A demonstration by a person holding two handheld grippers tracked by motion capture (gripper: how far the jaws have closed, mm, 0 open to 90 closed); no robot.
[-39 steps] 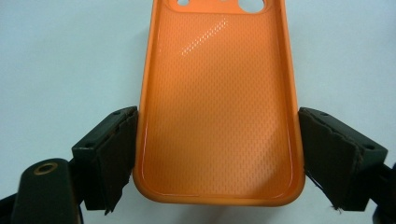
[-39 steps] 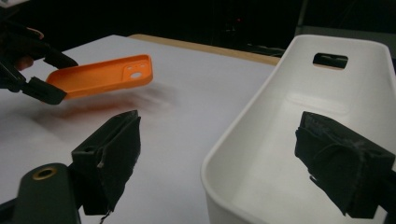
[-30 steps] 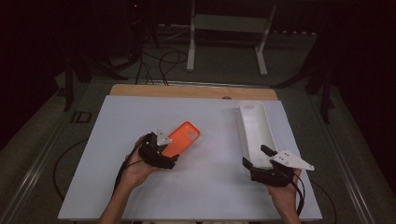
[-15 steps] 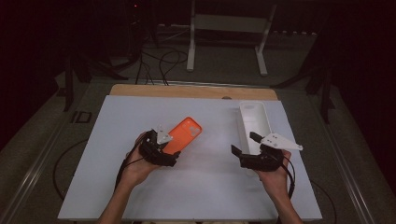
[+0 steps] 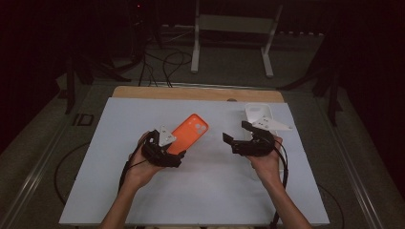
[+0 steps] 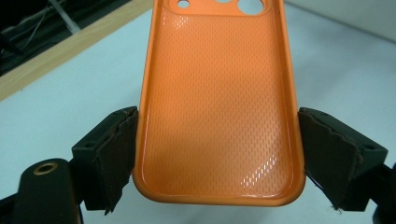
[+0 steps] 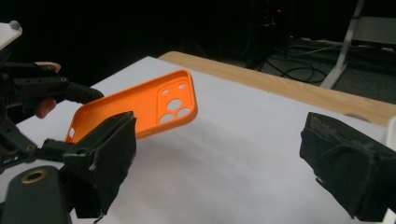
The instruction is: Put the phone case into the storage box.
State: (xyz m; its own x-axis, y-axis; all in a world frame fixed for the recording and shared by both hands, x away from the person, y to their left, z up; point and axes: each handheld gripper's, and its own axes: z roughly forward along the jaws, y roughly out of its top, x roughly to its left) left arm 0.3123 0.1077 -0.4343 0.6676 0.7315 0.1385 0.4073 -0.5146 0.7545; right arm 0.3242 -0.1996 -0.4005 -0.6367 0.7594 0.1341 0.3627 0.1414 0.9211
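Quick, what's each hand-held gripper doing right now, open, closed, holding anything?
Left hand-held gripper: closed on the sides of the orange phone case, held above the table.
Right hand-held gripper: open, nothing between its jaws.

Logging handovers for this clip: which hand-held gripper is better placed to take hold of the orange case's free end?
Right. The right hand-held gripper is open, empty and faces the orange phone case; the left hand-held gripper already clamps its near end.

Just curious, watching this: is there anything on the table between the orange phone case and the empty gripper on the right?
No. In the high view, only bare white table lies between the orange phone case, held by the left gripper, and the right gripper.
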